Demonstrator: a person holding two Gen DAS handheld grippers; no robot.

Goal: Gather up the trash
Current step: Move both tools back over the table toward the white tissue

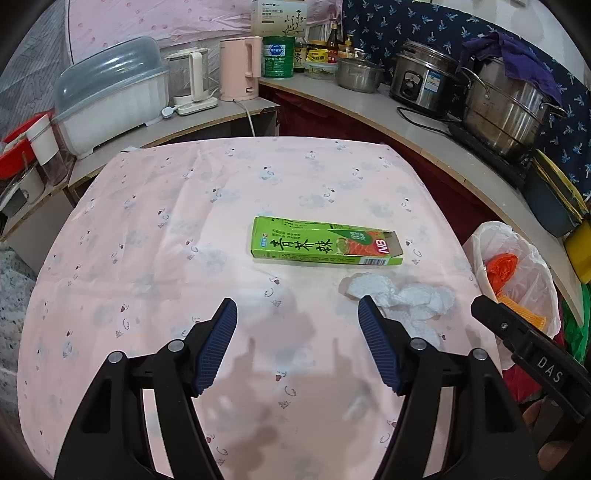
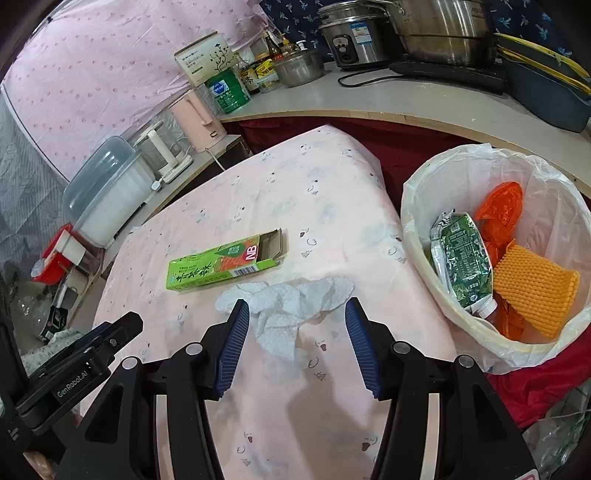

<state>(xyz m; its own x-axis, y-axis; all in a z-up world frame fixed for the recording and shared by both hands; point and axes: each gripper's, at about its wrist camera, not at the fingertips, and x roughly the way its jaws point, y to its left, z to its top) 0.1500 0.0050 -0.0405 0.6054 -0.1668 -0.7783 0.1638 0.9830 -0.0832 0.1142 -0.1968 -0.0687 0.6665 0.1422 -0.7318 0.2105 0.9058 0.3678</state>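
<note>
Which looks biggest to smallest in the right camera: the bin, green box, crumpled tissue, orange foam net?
1. White-lined trash bin
2. Crumpled tissue and green box: about alike; the tissue lies nearer, so unsure
3. Orange foam net

I see pink-clothed table (image 1: 155,236); grey counter (image 1: 424,125) wraps behind and right of it. Navy patterned curtain (image 1: 406,26) above counter, pink dotted cloth (image 1: 147,18) on wall behind table.

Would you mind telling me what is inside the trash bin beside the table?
The trash bin holds a green drink bottle, an orange foam net and a crumpled orange bag. Whatever lies beneath them is covered.
</note>
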